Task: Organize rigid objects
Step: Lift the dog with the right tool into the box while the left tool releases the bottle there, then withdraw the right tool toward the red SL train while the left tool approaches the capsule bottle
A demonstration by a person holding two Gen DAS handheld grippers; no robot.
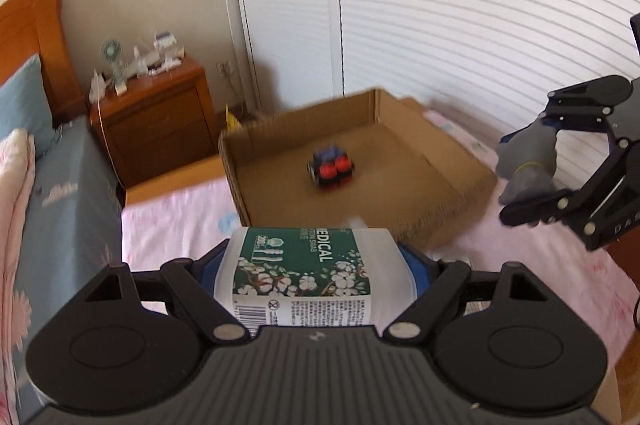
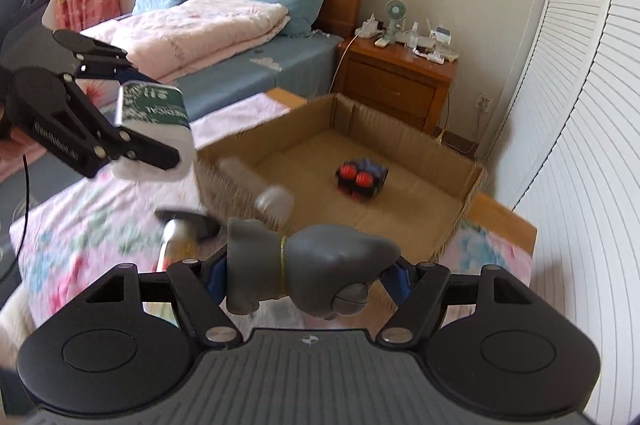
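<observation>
Left gripper (image 1: 316,265) grips the tub (image 1: 308,273), right gripper (image 2: 308,273) the figure (image 2: 312,265); carry both over the box (image 1: 440,161) at 12 o'clock, release low, clear of the toy (image 1: 331,167).

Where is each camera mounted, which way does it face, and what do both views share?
Left wrist: on the left gripper, looking along its fingers past the held cotton swab tub to the cardboard box; the right gripper shows.
Right wrist: on the right gripper, holding a grey figurine, facing the bed; the left gripper shows.
Shared: box, toy car, nightstand.
</observation>
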